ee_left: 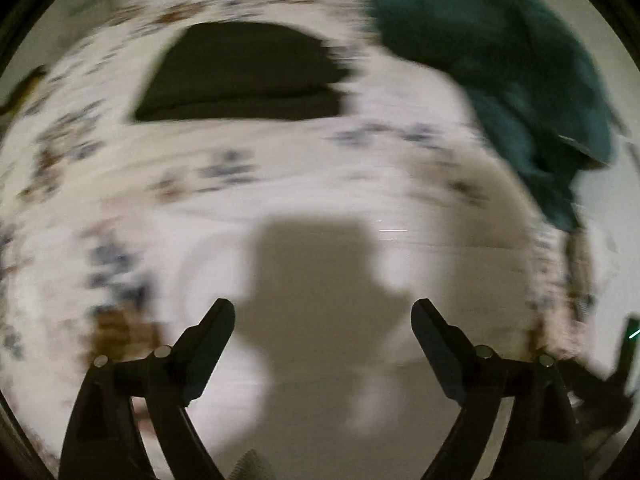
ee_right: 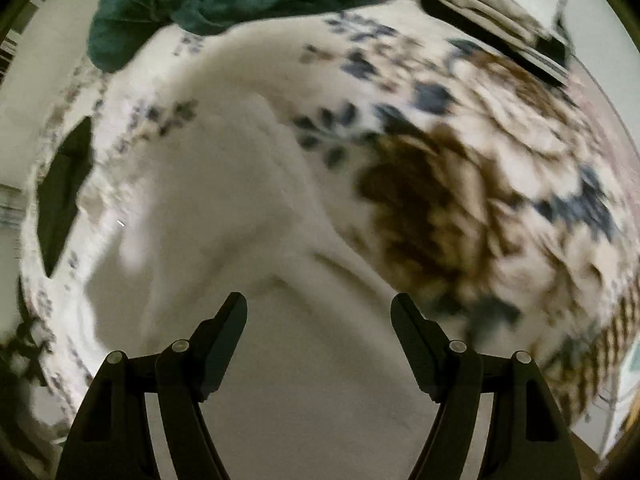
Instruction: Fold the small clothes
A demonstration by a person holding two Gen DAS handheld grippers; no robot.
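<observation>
- The left gripper [ee_left: 323,314] hangs with its 2 fingers spread wide and nothing between them, above a floral bedspread [ee_left: 224,176] (the picture is motion-blurred).
- A folded black garment [ee_left: 244,74] lies flat ahead; a crumpled teal garment [ee_left: 508,60] sits to its right.
- The right gripper [ee_right: 319,310], likewise spread and empty, hovers over a white garment [ee_right: 224,184] lying on the spread.
</observation>
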